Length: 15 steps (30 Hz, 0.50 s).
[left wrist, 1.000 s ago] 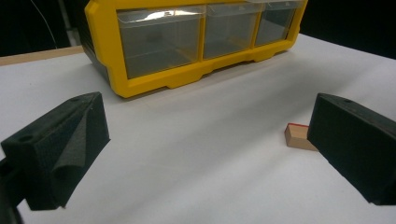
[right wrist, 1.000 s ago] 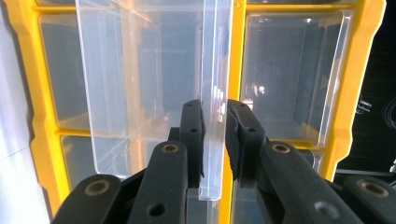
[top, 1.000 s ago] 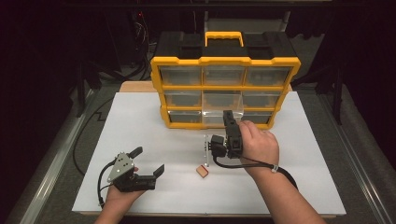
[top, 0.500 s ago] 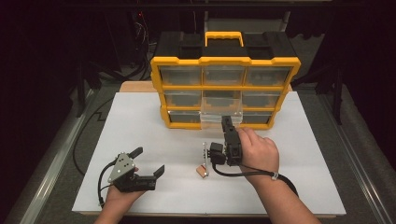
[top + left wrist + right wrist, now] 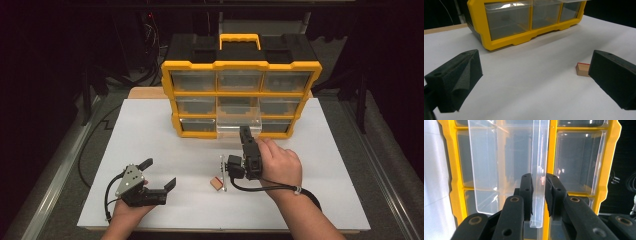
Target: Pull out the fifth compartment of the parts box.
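Drawer (image 5: 537, 157) pinched by right claw (image 5: 539, 192) apparently bears no label.

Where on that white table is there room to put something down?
The white table is bare left of the yellow organizer, and right of the right gripper. It is crowded mid-front: pulled-out clear drawer, small wooden block, left gripper.

A white counter (image 5: 150, 130) lies under bright, even light, with a strip of bare wood (image 5: 145, 92) showing at its far left edge. It sits within a grey metal frame (image 5: 55, 170) whose rails run along both sides, over a grey floor (image 5: 395, 150). Beyond, the room falls into near blackness, with dark cables (image 5: 150, 50) and stand legs (image 5: 87, 95) faintly visible.
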Available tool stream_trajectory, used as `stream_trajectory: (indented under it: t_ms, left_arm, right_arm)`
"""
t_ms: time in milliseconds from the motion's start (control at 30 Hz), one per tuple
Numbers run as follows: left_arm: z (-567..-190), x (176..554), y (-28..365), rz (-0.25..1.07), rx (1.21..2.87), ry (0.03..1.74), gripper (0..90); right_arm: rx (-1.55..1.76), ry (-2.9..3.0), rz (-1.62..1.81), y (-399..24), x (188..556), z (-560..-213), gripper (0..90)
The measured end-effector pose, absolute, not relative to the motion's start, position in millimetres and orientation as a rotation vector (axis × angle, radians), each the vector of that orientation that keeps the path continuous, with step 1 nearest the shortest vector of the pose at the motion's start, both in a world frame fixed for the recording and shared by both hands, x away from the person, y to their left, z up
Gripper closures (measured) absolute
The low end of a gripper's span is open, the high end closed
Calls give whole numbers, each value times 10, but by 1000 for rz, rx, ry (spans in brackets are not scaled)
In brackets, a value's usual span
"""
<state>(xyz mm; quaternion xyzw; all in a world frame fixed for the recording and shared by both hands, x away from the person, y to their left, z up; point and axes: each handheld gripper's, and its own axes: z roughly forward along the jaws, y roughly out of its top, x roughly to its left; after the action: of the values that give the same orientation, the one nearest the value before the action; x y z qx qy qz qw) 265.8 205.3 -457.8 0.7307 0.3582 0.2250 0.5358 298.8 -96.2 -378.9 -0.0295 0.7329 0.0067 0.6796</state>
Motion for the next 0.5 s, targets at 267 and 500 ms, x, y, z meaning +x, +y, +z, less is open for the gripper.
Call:
stream_trajectory:
  t_ms: [267,500]
  left_arm:
    - [-4578,2659,2070,537,1735,859,3]
    - [-4578,2649,2061,540,1740,856,3]
  right_arm:
    - [-57,1652,14,-944,2992,-3780,776]
    - [-60,1650,14,-952,2983,-3792,775]
